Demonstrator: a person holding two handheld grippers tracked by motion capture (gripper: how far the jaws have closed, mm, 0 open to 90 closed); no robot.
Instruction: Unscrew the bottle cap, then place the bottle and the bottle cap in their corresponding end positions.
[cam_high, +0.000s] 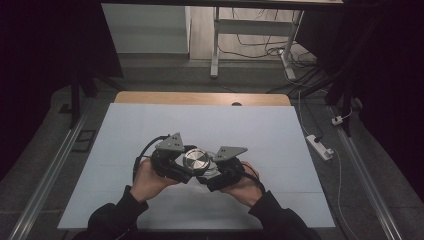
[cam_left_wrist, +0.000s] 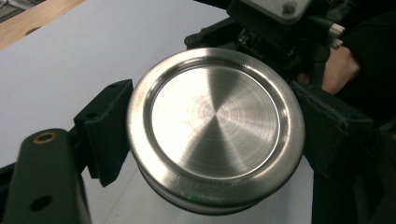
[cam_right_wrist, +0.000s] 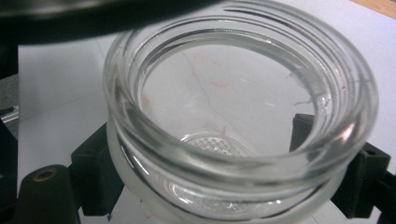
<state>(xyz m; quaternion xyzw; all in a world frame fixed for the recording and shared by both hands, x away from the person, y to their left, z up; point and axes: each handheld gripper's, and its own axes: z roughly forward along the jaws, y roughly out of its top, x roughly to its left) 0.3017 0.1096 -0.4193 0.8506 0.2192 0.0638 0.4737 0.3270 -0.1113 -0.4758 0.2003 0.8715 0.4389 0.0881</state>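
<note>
**Metal lid and glass jar held apart above the tabletop**

A round brushed-metal lid (cam_left_wrist: 215, 128) sits clamped between the jaws of the left hand-held gripper (cam_high: 176, 161). Just beside it, the right hand-held gripper (cam_high: 223, 172) is clamped around a clear, open glass jar (cam_right_wrist: 240, 116) below its threaded rim. Both are held close together over the pale blue tabletop (cam_high: 260, 130), near its front middle, by a person's hands in dark sleeves

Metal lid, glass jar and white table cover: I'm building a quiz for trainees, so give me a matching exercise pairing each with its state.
Things:
1. metal lid
2. glass jar
3. white table cover

States:
A. open-mouthed, clamped in the right gripper
B. lying flat on the tabletop
C. clamped by its rim in the left gripper

Pairs: 1-C, 2-A, 3-B
</note>
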